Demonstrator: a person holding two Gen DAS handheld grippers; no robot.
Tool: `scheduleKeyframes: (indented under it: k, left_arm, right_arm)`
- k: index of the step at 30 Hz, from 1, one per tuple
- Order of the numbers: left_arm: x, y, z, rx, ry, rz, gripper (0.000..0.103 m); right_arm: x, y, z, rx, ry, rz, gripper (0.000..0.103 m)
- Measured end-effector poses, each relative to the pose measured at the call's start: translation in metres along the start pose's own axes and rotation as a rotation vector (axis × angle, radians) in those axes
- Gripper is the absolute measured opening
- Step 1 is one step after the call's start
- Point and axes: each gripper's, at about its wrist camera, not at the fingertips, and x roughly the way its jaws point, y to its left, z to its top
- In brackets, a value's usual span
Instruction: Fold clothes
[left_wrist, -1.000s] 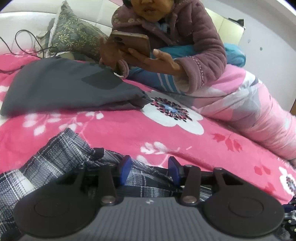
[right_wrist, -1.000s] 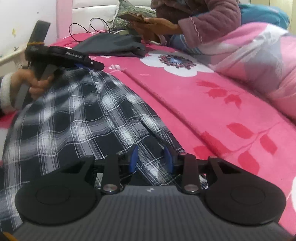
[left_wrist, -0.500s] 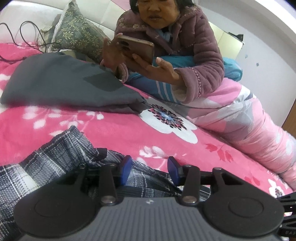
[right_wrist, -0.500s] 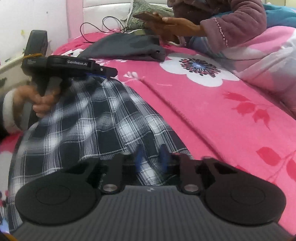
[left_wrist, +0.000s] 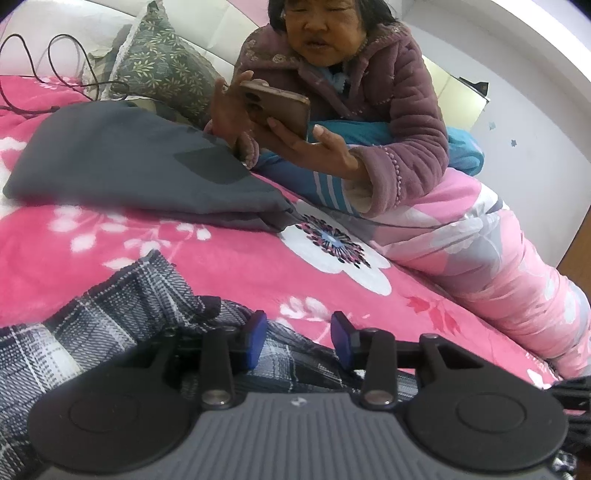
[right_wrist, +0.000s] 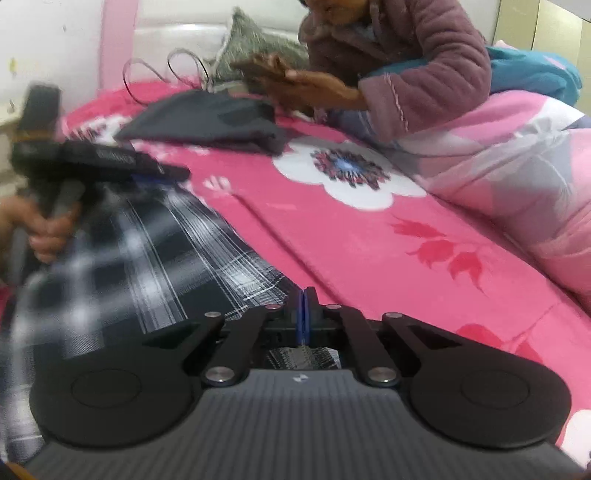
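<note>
A black-and-white plaid garment (right_wrist: 140, 258) lies on the pink floral bedspread (right_wrist: 369, 240); it also shows in the left wrist view (left_wrist: 110, 321). My right gripper (right_wrist: 303, 310) is shut on the plaid garment's near edge, cloth pinched between the blue pads. My left gripper (left_wrist: 298, 338) is open, its blue pads (left_wrist: 255, 338) spread above a bunched fold of the plaid cloth. From the right wrist view the left gripper (right_wrist: 162, 175) sits at the garment's far end, held by a hand (right_wrist: 48, 229).
A folded dark grey garment (left_wrist: 140, 170) lies further back on the bed. A person in a purple jacket (left_wrist: 391, 110) sits at the right holding a phone (left_wrist: 275, 107). A patterned pillow (left_wrist: 162, 70) and a black cable (left_wrist: 48, 62) lie near the headboard.
My right gripper has closed from open onto the plaid garment's edge. Both gripper views have tilted upward slightly. The left gripper has stayed open over the cloth.
</note>
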Motion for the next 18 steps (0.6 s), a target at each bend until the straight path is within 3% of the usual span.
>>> scheduleKeyframes:
  k: [5, 8, 10, 14, 18]
  left_arm:
    - [0.000, 0.000, -0.001, 0.004, -0.002, 0.002, 0.039]
    - [0.001, 0.001, -0.001, 0.002, -0.002, 0.001, 0.039]
    - [0.001, 0.001, -0.001, 0.002, -0.002, 0.002, 0.039]
    - [0.002, -0.003, 0.001, 0.021, 0.011, 0.025, 0.039]
    - [-0.002, -0.020, 0.006, 0.103, 0.027, 0.105, 0.042]
  right_arm:
    - [0.031, 0.006, -0.020, -0.013, 0.035, -0.053, 0.000]
    - [0.025, -0.010, -0.016, 0.105, 0.025, -0.055, 0.001]
    - [0.017, -0.039, -0.020, 0.234, 0.038, -0.124, 0.002]
    - [-0.043, -0.097, -0.045, 0.493, -0.010, -0.243, 0.002]
    - [-0.125, -0.120, -0.085, 0.558, -0.061, -0.340, 0.003]
